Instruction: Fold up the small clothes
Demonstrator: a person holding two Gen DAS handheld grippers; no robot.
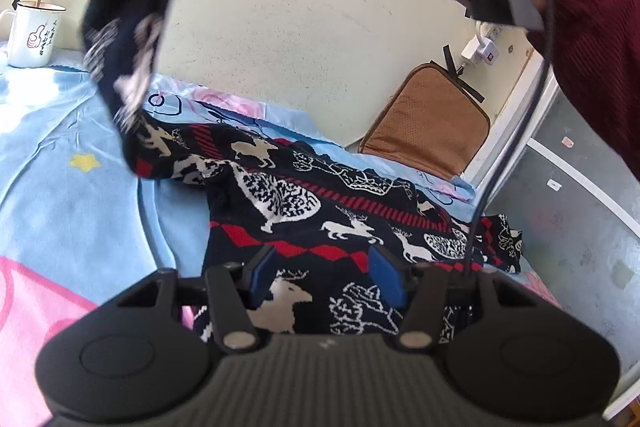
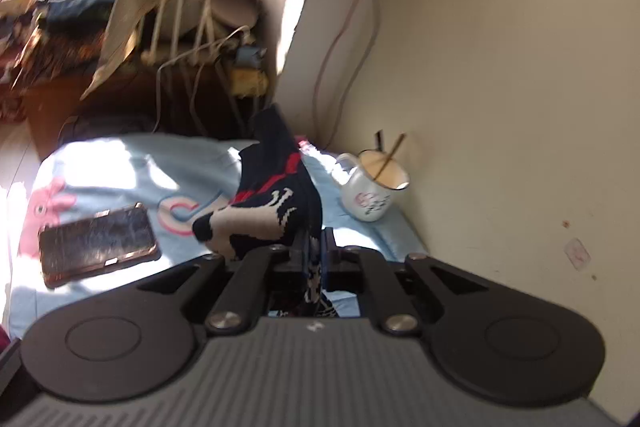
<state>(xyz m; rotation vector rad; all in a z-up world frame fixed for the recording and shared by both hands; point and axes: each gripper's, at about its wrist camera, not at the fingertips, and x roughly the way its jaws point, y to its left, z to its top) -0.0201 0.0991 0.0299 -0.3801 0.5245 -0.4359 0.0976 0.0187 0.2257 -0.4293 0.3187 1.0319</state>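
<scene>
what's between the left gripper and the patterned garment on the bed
Nothing visible. The left gripper has its jaws open directly over the dark reindeer-patterned garment on the blue sheet. The right gripper is shut on one end of it, lifted clear at the upper left. The mug stands far off by the wall.

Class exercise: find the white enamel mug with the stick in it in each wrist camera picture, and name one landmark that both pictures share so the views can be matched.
Left wrist view: white mug at the far left edge, on the blue sheet against the wall.
Right wrist view: the mug sits right of centre, beside the wall, just right of the lifted dark patterned garment.
Shared landmark: the garment, with one end lifted.
</scene>
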